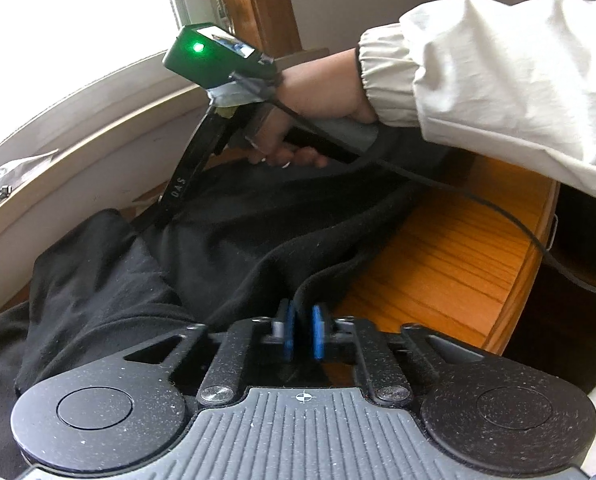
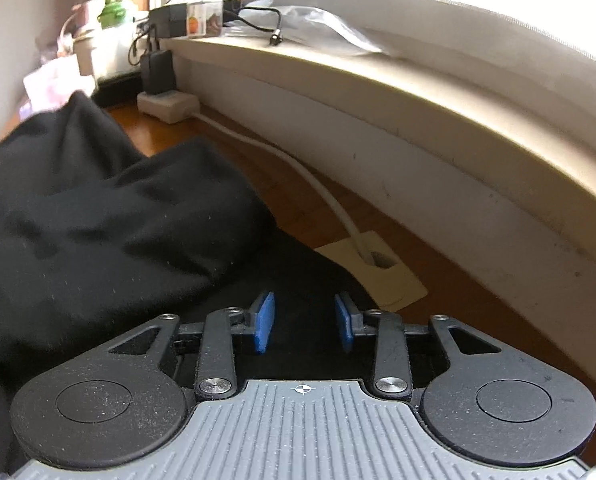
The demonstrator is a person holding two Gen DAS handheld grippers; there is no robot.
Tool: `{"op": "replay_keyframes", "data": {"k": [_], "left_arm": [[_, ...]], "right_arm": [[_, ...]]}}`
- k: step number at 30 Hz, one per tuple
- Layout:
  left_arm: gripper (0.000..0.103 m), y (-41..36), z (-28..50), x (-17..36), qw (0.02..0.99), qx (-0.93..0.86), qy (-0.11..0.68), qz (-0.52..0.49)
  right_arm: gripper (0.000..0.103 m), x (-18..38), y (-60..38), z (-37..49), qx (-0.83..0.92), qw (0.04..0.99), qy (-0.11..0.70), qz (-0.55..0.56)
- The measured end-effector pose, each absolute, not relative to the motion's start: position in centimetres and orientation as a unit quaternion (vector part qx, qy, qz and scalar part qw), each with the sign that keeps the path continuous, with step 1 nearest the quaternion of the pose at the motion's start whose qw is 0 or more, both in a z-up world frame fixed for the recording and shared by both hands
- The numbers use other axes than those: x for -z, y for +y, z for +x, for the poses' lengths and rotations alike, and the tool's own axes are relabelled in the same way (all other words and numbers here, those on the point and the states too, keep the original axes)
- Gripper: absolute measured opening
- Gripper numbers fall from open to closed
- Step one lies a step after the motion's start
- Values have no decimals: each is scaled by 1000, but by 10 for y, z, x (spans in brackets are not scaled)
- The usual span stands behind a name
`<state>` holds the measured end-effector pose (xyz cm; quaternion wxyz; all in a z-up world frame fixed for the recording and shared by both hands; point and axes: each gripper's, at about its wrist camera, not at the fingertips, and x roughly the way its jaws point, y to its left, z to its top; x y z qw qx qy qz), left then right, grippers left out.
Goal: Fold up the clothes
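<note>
A black garment lies bunched on the orange wooden table. My left gripper is shut on a raised fold at the garment's near edge, the blue pads pinching the cloth between them. In the left wrist view a hand in a cream sleeve holds the right gripper, whose black fingers slant down onto the far side of the cloth. In the right wrist view my right gripper stands open, its blue pads apart over flat black garment, pressing on nothing.
A cream window sill runs along the table's far side, with a plastic bag and a cable on it. A white cable drops into a floor plate. A power strip sits further left. The table's edge curves at right.
</note>
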<state>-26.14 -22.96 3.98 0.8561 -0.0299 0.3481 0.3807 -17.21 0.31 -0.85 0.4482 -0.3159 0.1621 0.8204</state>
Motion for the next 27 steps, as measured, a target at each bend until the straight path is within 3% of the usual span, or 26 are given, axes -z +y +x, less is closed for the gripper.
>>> {"op": "replay_keyframes", "data": {"k": [1, 10, 17, 19, 21, 22, 24, 27], "left_arm": [[3, -231, -262, -40, 858, -381, 345, -29], [2, -255, -270, -50, 870, -372, 321, -47], [3, -262, -270, -48, 867, -381, 315, -61], [4, -263, -270, -51, 867, -388, 307, -61], [12, -263, -268, -54, 866, -396, 302, -52], [21, -263, -267, -55, 866, -397, 300, -46], [36, -261, -260, -56, 867, -398, 298, -33], [38, -259, -244, -53, 866, -392, 310, -11]], "right_arm": [[5, 8, 3, -173, -821, 447, 158, -319], [3, 3, 2, -199, -793, 492, 66, -354], [4, 7, 12, -201, -783, 501, 86, -358], [8, 5, 1, -194, -788, 503, 81, -345], [12, -1, -10, -182, -792, 500, 92, -337], [14, -4, -17, -174, -791, 502, 96, -337], [31, -8, -30, -158, -788, 505, 104, -336], [39, -5, -45, -127, -780, 511, 117, -341]]}}
